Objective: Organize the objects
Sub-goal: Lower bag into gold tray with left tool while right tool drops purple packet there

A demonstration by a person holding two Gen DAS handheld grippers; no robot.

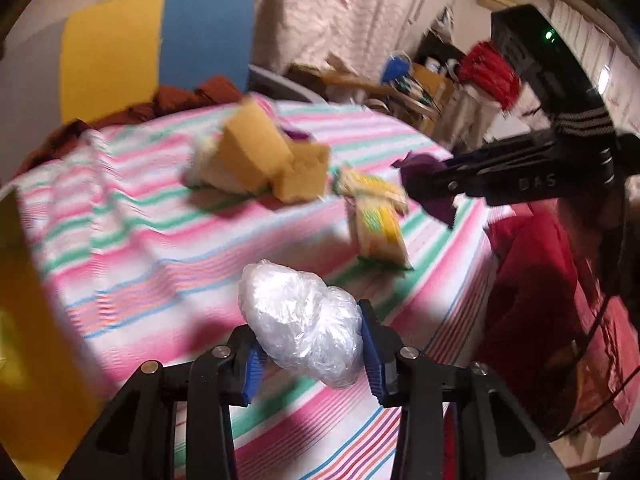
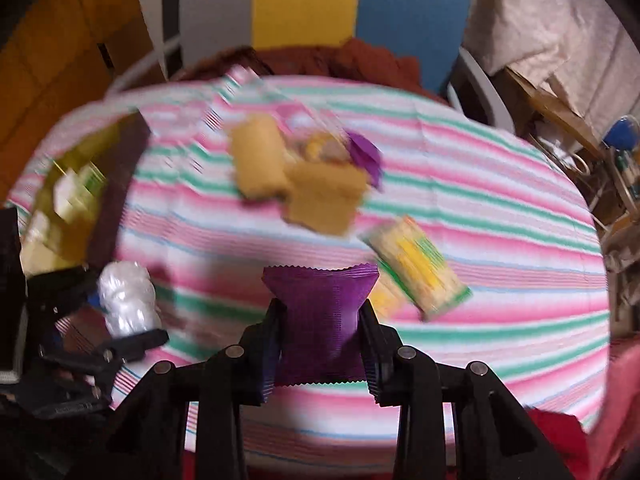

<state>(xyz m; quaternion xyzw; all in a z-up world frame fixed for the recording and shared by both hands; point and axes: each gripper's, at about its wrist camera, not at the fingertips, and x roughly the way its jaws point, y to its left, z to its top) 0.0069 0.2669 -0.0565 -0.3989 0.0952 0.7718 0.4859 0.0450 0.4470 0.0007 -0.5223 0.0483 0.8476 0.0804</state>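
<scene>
My left gripper (image 1: 310, 350) is shut on a crumpled clear plastic bundle (image 1: 300, 324), held above the striped tablecloth (image 1: 160, 248). My right gripper (image 2: 320, 346) is shut on a purple snack packet (image 2: 322, 320); it also shows at the right of the left wrist view, right gripper (image 1: 416, 186) with the purple packet (image 1: 436, 204). The right wrist view catches the left gripper (image 2: 116, 320) with the plastic bundle (image 2: 128, 304) at lower left. Yellow sponges (image 1: 256, 156) lie mid-table, next to a yellow-green packet (image 1: 376, 216).
An open box (image 2: 80, 196) with yellowish items stands at the table's left; its yellow wall (image 1: 36, 320) fills the left wrist view's left edge. A second purple packet (image 2: 364, 156) lies behind the sponges (image 2: 296, 176). A chair (image 2: 412, 20) stands behind; red cloth (image 1: 552, 300) hangs right.
</scene>
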